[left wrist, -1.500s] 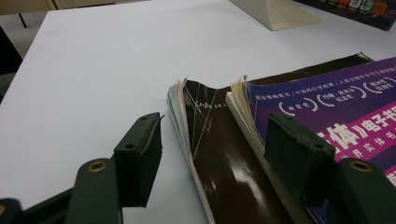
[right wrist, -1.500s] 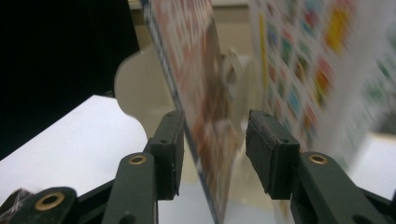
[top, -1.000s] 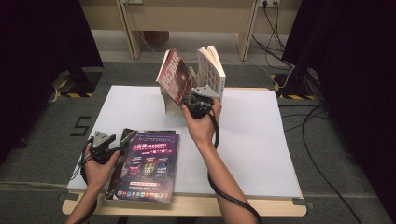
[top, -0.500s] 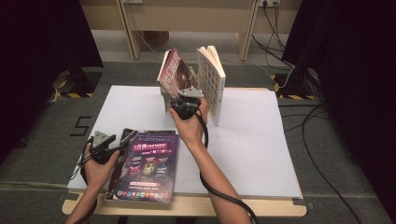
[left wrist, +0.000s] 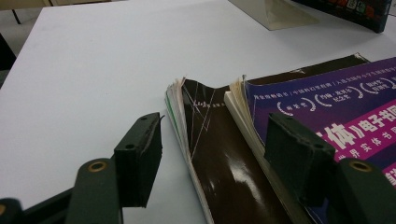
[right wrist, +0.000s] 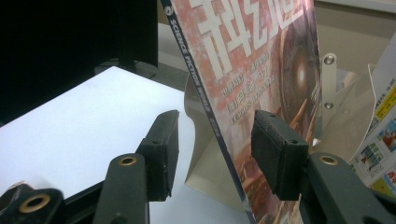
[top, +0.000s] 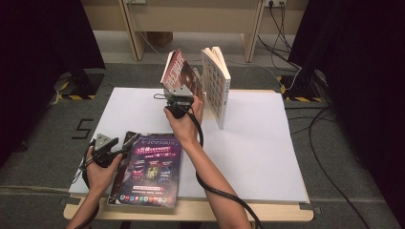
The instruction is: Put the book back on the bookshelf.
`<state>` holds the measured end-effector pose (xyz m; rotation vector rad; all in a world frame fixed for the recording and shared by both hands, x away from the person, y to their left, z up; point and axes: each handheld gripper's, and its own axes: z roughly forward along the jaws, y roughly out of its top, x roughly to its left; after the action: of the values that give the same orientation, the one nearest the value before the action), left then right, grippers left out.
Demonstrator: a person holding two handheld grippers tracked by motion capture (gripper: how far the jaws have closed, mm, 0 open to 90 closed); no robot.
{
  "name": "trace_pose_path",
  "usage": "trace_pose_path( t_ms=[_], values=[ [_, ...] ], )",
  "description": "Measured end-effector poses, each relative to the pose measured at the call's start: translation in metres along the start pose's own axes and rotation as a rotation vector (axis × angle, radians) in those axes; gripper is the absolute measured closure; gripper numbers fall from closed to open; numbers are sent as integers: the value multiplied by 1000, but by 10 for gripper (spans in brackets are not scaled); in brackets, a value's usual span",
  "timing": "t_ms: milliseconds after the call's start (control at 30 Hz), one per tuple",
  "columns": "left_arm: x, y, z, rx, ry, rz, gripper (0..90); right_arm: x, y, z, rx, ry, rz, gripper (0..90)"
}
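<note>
Red magazine (right wrist: 261, 74) between open right gripper (right wrist: 212, 154)

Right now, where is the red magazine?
In the high view the red magazine leans tilted at the table's far edge, left of the upright book, its lower edge between the open right gripper.

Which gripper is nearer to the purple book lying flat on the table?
Left. The left gripper sits at the purple book's left edge; the right gripper is farther back, at the leaning red magazine.
</note>
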<state>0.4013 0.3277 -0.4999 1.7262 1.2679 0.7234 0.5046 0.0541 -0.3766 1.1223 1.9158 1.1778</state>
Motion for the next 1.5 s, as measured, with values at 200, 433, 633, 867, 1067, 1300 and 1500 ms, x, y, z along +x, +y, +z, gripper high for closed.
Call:
trace_pose_path(
  t_ms=[200,433,633,867,1067,1300,1500],
  values=[
    [0,0,0,0,-1,1,361,7,4,8,10,-34,-31,524],
    [0,0,0,-1,-3,-3,361,8,6,16,14,-79,-49,563],
    [0,0,0,0,-3,1,361,0,10,10,-4,-78,-21,686],
    [0,0,0,2,-3,6,362,-21,12,-5,-61,-109,39,777],
    [-1,0,0,3,-6,5,363,-46,15,-15,-82,-151,134,822],
    [0,0,0,7,-6,8,363,-69,12,-23,-103,-181,225,843],
    [0,0,0,6,-8,6,363,-80,7,-29,-125,-164,311,851]
  ],
)
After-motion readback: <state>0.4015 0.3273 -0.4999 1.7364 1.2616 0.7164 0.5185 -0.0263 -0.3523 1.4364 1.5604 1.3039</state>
